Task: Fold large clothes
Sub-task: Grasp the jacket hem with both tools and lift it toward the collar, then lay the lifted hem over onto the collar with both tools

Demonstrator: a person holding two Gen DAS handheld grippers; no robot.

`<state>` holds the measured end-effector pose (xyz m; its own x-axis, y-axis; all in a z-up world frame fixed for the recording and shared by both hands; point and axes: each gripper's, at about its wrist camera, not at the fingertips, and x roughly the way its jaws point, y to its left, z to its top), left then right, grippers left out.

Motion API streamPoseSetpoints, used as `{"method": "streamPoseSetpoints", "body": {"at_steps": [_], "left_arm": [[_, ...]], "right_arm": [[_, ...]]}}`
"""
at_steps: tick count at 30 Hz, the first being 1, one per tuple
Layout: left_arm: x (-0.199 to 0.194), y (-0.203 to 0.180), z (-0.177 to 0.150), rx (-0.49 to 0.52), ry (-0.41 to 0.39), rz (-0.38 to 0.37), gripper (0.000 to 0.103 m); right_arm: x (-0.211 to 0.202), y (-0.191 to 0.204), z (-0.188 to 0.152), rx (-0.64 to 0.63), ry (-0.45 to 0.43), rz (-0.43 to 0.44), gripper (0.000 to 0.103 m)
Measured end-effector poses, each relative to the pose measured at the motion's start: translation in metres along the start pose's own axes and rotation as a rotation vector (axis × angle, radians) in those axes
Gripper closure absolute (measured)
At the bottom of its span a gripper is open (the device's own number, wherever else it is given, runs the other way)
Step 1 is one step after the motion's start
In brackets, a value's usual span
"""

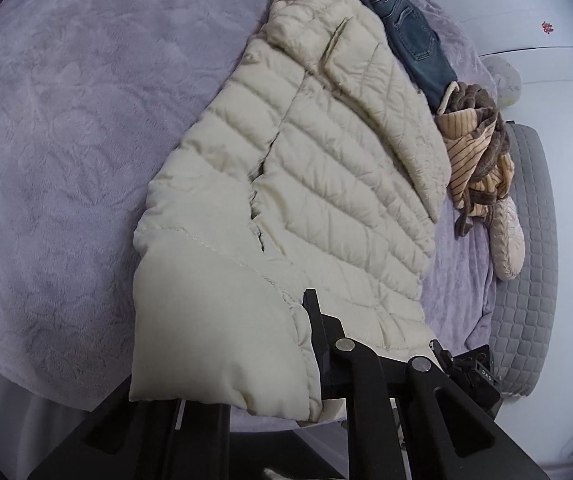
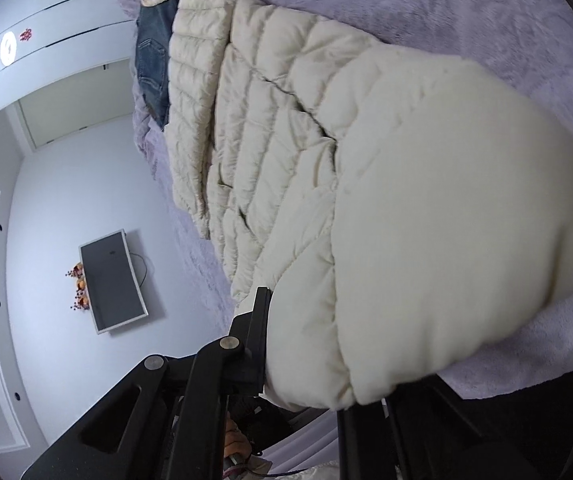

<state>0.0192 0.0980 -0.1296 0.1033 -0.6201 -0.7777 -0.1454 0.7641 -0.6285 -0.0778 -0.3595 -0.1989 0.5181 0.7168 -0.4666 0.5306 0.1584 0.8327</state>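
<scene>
Jacket: a cream quilted puffer jacket [image 1: 286, 184] lies spread on the bed, its length running away from both cameras; the near end is lifted and bulges toward the lenses, and one sleeve is folded across the body on the far side.
Bed: covered with a lilac plush blanket [image 1: 66, 140]; a grey quilted mattress edge [image 1: 526, 240] shows past the blanket in the left wrist view.
Left hand-held gripper [image 1: 274, 360]: at the near end of the jacket, with one black finger [image 1: 312, 308] visible against the cream cloth; the other finger is hidden under the bulging fabric, so it appears to pinch the jacket's edge.
Right hand-held gripper [image 2: 306, 344]: one black finger [image 2: 260, 320] lies flat against the jacket's near end, the cloth puffs out over the other side and hides the second finger; it too seems pressed on the jacket.
Jeans: a pair of blue jeans [image 1: 410, 36] lies just beside the jacket's far edge.
Striped garment: a tan and brown bundle [image 1: 474, 148] lies near the jeans, at the bed's side.
Cushion: a pale pink cushion [image 1: 506, 236] rests beside the striped bundle.
Wall: a dark flat screen [image 2: 112, 280] hangs on the white wall in the right wrist view.
</scene>
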Motion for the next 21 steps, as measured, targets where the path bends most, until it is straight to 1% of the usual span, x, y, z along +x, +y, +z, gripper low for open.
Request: {"method": "streamPoseSetpoints", "body": {"at_steps": [2,6,10,12,15,17,21], "left_arm": [[-0.010,-0.016,0.013,0.012,-0.029,-0.014,0.087],[-0.027,-0.053,0.042,0.040,-0.106,-0.006,0.087],[-0.041,-0.089,0.072,0.065,-0.198,-0.013,0.087],[-0.045,-0.104,0.089,0.081,-0.228,-0.023,0.087],[-0.045,-0.123,0.119,0.120,-0.248,-0.019,0.087],[-0.041,-0.134,0.141,0.147,-0.252,-0.004,0.087],[-0.023,-0.143,0.189,0.168,-0.235,0.029,0.087]], "right_arm": [[-0.002,0.016,0.010,-0.035,0.017,0.014,0.090],[-0.006,0.058,0.036,-0.137,0.045,0.034,0.090],[-0.004,0.102,0.068,-0.234,0.078,0.057,0.090],[-0.003,0.125,0.085,-0.299,0.083,0.056,0.090],[0.004,0.157,0.112,-0.370,0.079,0.050,0.090],[0.011,0.178,0.130,-0.417,0.070,0.040,0.090],[0.031,0.213,0.162,-0.483,0.039,-0.006,0.090]]}}
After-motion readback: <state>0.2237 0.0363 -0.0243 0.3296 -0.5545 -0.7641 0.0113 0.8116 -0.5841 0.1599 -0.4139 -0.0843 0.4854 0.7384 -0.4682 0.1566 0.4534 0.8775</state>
